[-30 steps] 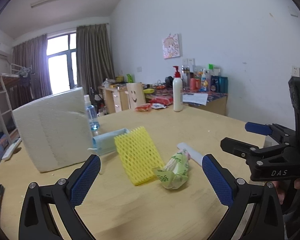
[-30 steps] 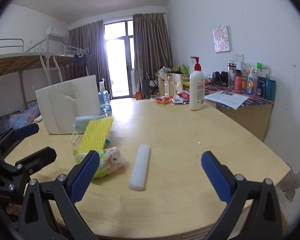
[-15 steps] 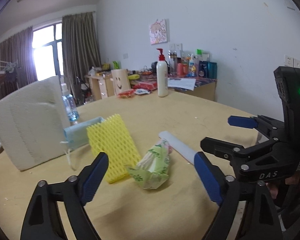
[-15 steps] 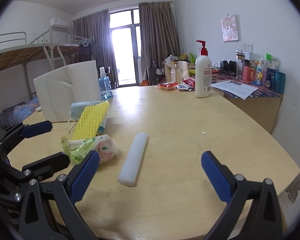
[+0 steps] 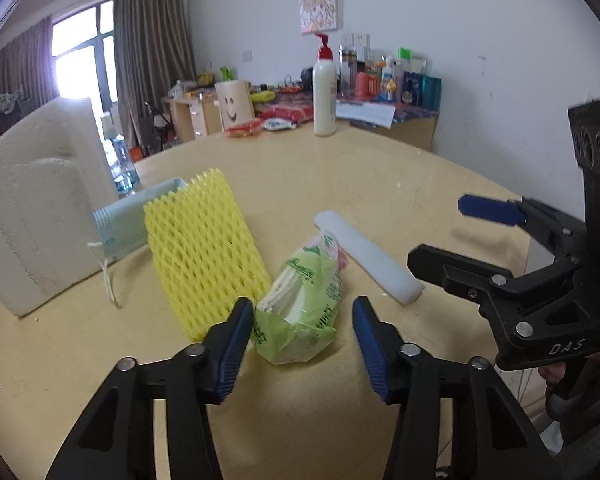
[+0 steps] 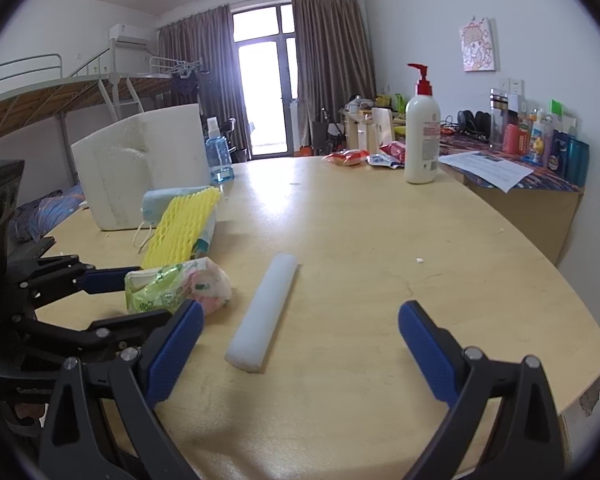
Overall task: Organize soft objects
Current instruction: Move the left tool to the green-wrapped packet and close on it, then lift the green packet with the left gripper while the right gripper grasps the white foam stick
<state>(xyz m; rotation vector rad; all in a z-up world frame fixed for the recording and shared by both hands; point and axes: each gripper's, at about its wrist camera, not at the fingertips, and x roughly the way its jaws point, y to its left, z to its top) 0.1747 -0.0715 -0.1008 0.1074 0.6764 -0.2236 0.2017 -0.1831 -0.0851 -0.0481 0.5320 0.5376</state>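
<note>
A green tissue pack [image 5: 302, 304] lies on the round wooden table [image 5: 360, 184], between the two fingers of my left gripper [image 5: 302, 334], which is open with a finger on each side of the pack's near end. A yellow foam net [image 5: 204, 244] leans beside it on a blue face mask [image 5: 120, 226]. A white foam bar [image 5: 366, 256] lies to its right. My right gripper [image 6: 298, 344] is open and empty, just short of the foam bar [image 6: 264, 312]. The tissue pack [image 6: 178, 286] shows at its left.
A large white foam block [image 5: 32, 200] stands at the left with a blue spray bottle [image 6: 218, 156] behind it. A lotion pump bottle [image 6: 422, 140] and snack packets [image 6: 346, 156] stand at the far side. The table edge runs at the right [image 6: 580, 360].
My left gripper moved forward and narrowed, so its fingers now flank the tissue pack. My right gripper moved slightly nearer the foam bar and stayed open.
</note>
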